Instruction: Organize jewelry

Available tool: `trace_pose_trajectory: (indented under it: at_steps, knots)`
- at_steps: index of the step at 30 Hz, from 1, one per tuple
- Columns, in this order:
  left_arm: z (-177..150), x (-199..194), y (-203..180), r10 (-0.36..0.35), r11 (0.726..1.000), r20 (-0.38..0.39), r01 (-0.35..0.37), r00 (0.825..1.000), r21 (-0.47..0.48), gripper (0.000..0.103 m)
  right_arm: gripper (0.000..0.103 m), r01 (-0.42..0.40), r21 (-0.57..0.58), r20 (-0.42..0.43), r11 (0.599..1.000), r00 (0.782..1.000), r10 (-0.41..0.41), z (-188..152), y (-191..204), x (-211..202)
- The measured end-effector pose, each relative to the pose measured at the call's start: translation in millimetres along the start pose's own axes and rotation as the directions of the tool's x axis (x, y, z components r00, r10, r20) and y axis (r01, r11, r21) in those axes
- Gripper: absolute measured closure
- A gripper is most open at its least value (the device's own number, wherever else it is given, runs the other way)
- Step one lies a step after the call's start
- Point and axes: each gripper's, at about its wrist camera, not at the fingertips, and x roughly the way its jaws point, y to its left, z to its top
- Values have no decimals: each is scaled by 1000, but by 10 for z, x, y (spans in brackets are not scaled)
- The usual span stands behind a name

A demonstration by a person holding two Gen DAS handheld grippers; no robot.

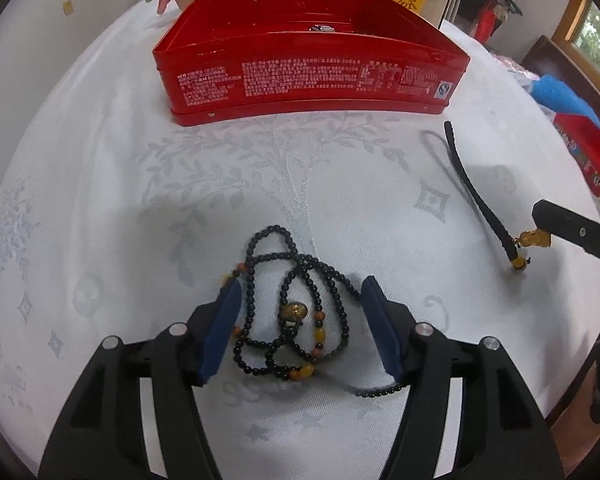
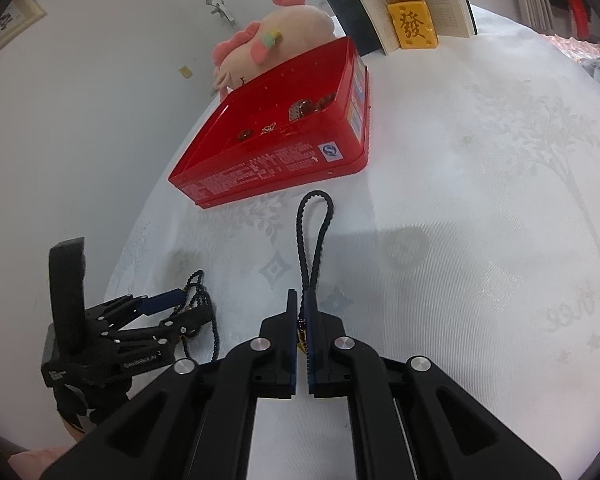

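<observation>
Black linkage arms of the left gripper (image 1: 300, 320) fill the bottom of the left wrist view, and its jaws with dark blue pads stand apart, released. Between them, on the white desk cloth with a woven tree pattern (image 1: 100, 200), lies a long string of small black beads with some amber and orange beads and one brass-coloured bead (image 1: 296, 316). The string is in a loose tangle of loops; the pads do not press on it, and one end of it runs under the right pad.

Further back, in the middle, stands an open red metal tin with white printed text on its side (image 1: 312, 76). From the right wrist view, a few small pieces of jewelry (image 2: 300, 111) lie on its floor, too small to tell what they are. Behind the tin are a pink plush toy (image 2: 276, 36) and a yellow block with a small figure on top (image 2: 412, 26).

To the right of the beads, well apart from them, lies a dark braided cord loop with a small golden charm at its near end (image 1: 476, 200). The right gripper (image 2: 301, 312) has its jaws clenched on the charm end of this cord, and the loop stretches away over the cloth toward the tin, stopping just before it.
</observation>
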Motion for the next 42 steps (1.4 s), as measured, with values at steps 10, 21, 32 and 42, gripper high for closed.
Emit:
trace_pose_trajectory:
  at_steps: [10, 21, 32, 42]
  knots:
    - [-53, -39, 17, -85, 996, -8, 85, 996, -27, 92, 100, -6, 6, 6, 1000, 1000, 6, -3, 3, -13]
    - [-43, -717, 270, -163, 980, 208, 182, 965, -76, 93, 100, -133, 4, 15, 991, 991, 133, 22, 84, -106]
    - [195, -1406, 274, -155, 985, 347, 172, 925, -18, 93, 100, -173, -37, 49, 984, 983, 175, 182, 270, -270]
    - [-23, -575, 344, -154, 987, 73, 156, 985, -23, 92, 100, -149, -17, 5, 989, 989, 149, 120, 190, -90]
